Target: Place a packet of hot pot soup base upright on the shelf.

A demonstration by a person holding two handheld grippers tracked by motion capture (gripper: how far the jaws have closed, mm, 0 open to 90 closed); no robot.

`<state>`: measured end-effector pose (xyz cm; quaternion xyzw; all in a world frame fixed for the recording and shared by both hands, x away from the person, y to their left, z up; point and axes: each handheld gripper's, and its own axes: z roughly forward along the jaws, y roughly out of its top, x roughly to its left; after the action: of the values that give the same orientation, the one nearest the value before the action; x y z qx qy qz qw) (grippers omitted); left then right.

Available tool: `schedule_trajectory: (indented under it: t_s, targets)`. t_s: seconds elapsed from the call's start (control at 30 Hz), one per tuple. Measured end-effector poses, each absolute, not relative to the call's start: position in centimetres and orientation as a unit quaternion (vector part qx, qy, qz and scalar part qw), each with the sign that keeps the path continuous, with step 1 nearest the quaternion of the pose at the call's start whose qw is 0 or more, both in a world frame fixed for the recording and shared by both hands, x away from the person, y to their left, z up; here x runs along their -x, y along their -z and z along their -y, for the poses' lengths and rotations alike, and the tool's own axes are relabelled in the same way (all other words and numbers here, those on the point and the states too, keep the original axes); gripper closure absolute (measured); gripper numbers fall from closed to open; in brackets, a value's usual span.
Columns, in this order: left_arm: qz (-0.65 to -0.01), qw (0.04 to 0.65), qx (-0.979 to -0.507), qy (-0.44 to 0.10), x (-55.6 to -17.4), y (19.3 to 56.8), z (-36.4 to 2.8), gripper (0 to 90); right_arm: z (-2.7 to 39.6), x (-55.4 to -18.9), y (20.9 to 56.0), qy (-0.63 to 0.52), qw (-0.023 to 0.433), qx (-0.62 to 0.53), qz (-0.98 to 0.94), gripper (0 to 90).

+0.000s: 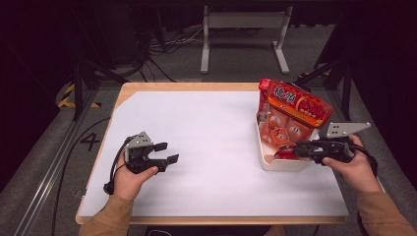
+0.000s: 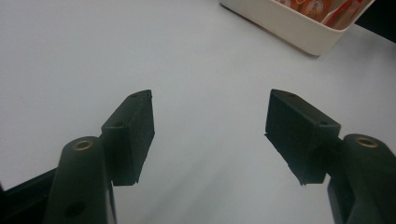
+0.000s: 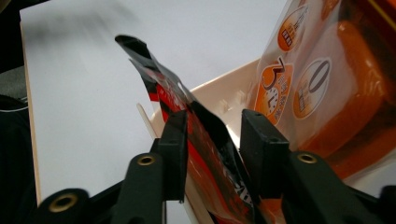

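White tabletop: red snack bag (image 1: 293, 118) stands upright in bin (image 1: 275, 163), right claw (image 1: 299, 149) open around its edge.

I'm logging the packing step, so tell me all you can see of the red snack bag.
The red snack bag is glossy printed plastic film, red and orange with round labels. It stands tilted in the white bin, its top above the rim. Its lower edge lies between the right hand-held gripper jaws, which stand parted, one pad against the film.
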<state>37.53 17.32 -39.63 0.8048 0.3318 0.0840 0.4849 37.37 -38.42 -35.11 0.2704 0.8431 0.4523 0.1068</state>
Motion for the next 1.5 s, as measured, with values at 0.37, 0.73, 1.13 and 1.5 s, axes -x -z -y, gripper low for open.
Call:
schedule_trajectory:
  t_s: [0.37, 0.73, 1.13, 1.5]
  targets:
    - [-0.334, 0.49, -0.8, -0.087, -37.2, 39.4, -17.6, 33.6, 37.6, -36.9, 33.6, -0.485, 0.137, -0.263, -0.823, 43.1]
    - [-0.333, 0.497, -0.796, -0.094, -36.8, 39.0, -18.1, 33.4, 36.0, -36.1, 32.0, -0.515, 0.163, -0.283, -0.793, 37.8]
    - [-0.331, 0.502, -0.792, -0.104, -35.2, 38.5, -19.2, 32.8, 32.7, -35.1, 31.1, -0.526, 0.188, -0.311, -0.769, 35.2]
    - [-0.342, 0.505, -0.785, -0.113, -33.9, 38.9, -21.6, 32.6, 28.9, -34.2, 31.3, -0.516, 0.215, -0.319, -0.765, 35.2]
